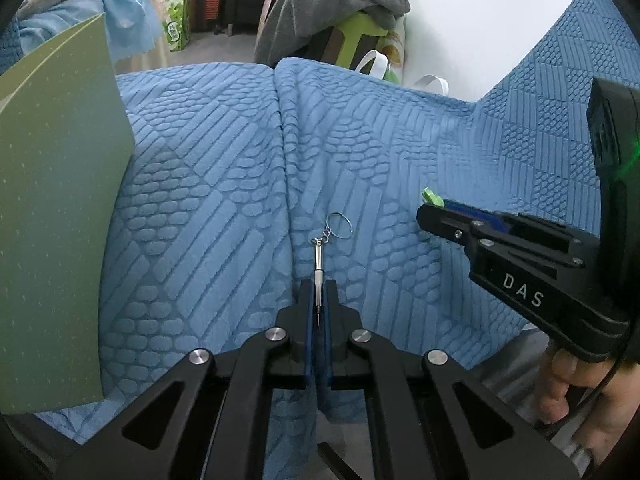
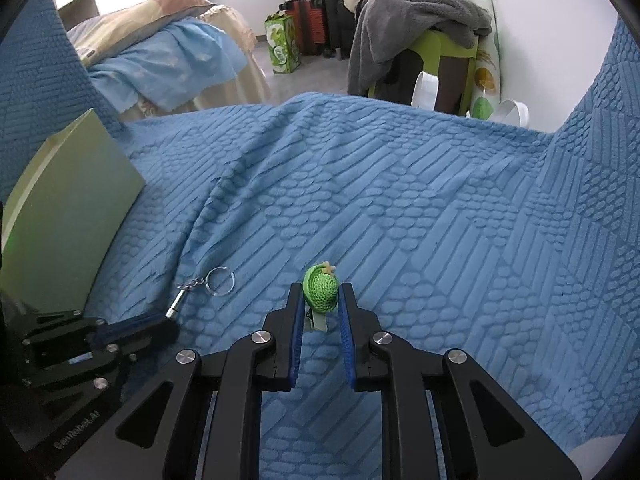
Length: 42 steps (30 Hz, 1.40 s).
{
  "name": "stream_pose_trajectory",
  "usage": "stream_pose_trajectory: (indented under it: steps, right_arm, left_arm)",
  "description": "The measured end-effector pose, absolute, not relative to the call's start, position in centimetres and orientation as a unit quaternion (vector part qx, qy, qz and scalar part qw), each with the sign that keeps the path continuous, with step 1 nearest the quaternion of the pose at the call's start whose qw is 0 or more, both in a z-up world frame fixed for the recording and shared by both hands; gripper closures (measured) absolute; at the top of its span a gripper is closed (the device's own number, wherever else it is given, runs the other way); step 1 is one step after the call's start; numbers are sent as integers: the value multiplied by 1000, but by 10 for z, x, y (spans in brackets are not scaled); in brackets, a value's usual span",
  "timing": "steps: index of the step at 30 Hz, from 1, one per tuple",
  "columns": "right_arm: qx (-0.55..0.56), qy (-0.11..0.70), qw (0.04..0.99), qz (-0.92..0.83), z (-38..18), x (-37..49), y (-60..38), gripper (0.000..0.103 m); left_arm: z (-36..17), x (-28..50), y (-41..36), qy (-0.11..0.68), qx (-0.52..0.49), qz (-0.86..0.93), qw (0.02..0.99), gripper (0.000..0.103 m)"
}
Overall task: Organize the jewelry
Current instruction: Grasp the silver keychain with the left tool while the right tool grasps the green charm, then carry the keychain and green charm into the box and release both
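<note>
Both grippers grip: left keychain, right green hairclip.

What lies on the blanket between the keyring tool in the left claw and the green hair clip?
Only bare blue blanket separates the keyring tool from the green hair clip, clearest in the right wrist view.

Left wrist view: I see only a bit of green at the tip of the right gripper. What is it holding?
Observer: A clip with a green knitted ball on it, in the right gripper.
Operator: Do both pads touch it?
Observer: It looks so. The blue pads meet the ball's two sides, with the jaws only partly closed.
Operator: What lies to the right of it?
Observer: Only the blue blanket, as far as I can see.
</note>
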State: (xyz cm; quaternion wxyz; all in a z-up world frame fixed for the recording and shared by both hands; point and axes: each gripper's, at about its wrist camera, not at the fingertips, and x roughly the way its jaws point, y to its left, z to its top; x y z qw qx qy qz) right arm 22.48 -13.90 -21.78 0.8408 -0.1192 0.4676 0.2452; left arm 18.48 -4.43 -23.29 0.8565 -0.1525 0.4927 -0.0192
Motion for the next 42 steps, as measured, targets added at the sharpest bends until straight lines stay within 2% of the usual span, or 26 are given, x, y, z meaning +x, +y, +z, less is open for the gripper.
stream_pose_trajectory:
  steps: [10,17,27,42]
  right_arm:
    - [-95,479,841,234,-218,225,-148,89]
    - [-89,466,852,221,-198,211,-146,89]
    - [-73,430,871,227,-135,190,-129,89]
    - [-50,359,885,293,-37,148,-53,88]
  left_arm:
    - [-210,188,-32,473,-179,-21,862,100]
    - [-183,188,-22,453,-195,-28,869,100]
    - [-118,171,14,412,-214,-29,885,100]
    - [-36,138,71,380,-166,0,910,100]
